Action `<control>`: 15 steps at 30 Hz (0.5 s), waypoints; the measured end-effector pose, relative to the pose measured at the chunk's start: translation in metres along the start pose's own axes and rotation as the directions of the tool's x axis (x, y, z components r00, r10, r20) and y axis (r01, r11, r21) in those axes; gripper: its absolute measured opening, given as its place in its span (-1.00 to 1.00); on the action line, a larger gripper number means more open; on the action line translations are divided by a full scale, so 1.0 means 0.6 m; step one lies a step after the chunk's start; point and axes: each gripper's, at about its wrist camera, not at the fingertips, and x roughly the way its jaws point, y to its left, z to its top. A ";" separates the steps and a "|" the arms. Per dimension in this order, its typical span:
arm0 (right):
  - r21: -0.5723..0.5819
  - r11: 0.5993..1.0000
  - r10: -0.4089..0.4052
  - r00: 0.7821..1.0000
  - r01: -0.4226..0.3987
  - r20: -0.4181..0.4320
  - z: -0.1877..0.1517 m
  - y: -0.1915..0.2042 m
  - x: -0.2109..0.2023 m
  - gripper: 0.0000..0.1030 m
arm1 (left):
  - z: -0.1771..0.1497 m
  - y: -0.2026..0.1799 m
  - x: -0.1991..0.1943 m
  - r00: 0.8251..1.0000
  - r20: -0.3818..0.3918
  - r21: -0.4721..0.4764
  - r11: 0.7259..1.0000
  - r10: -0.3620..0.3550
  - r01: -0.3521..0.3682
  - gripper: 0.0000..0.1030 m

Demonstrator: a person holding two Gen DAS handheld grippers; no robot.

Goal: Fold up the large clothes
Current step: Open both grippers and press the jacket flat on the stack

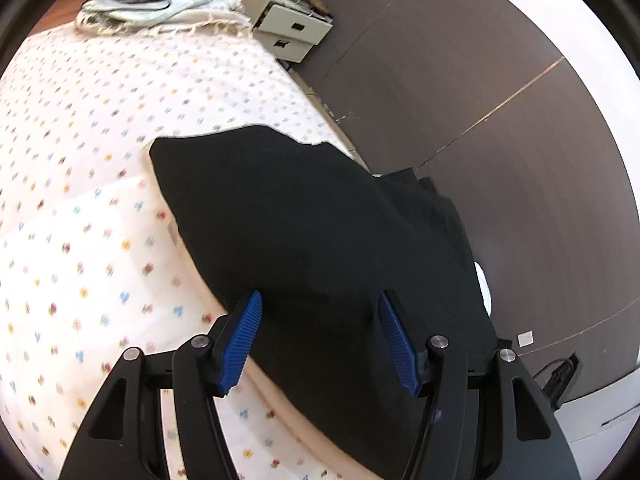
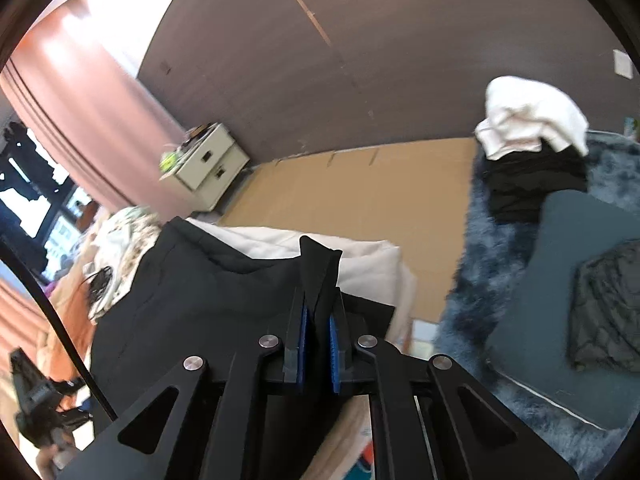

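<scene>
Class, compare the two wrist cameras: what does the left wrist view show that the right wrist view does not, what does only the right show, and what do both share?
Only the left wrist view: the left gripper, jaws apart over the black garment, and the dotted bedspread.

Only the right wrist view: the right gripper shut on a pinched fold of the garment, a blue fluffy rug and a pile of white and black clothes.

Both: the black garment and the small drawer cabinet.

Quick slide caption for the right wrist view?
Right gripper shut on a pinched fold of the black garment over the bed.
</scene>
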 end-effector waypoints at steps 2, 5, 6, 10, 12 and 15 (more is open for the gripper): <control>0.001 1.000 0.000 1.000 0.000 -0.001 -0.013 0.004 -0.004 -0.89 | 0.003 0.000 0.000 1.000 -0.001 0.023 1.000 0.004 -0.004 0.17; 0.028 0.999 0.043 0.999 -0.043 -0.009 -0.020 -0.005 -0.015 -0.87 | -0.002 0.013 -0.008 1.000 0.001 0.021 1.000 -0.009 0.009 0.17; 0.033 0.998 0.052 0.999 -0.052 -0.015 -0.018 -0.010 -0.018 -0.86 | -0.005 0.017 -0.010 1.000 -0.001 0.017 1.000 -0.008 0.008 0.17; 0.028 0.999 0.043 0.998 -0.042 -0.043 -0.018 -0.022 -0.031 -0.83 | -0.022 0.030 -0.016 1.000 -0.029 0.007 1.000 0.008 -0.008 0.17; 0.026 0.999 0.036 0.998 -0.034 -0.051 -0.011 -0.029 -0.041 -0.83 | -0.038 0.031 -0.028 0.999 -0.030 0.001 1.000 0.014 -0.014 0.17; 0.006 1.000 0.030 0.997 -0.030 -0.065 -0.014 -0.026 -0.059 -0.78 | -0.054 0.032 -0.047 0.998 -0.048 0.003 0.999 0.036 -0.036 0.19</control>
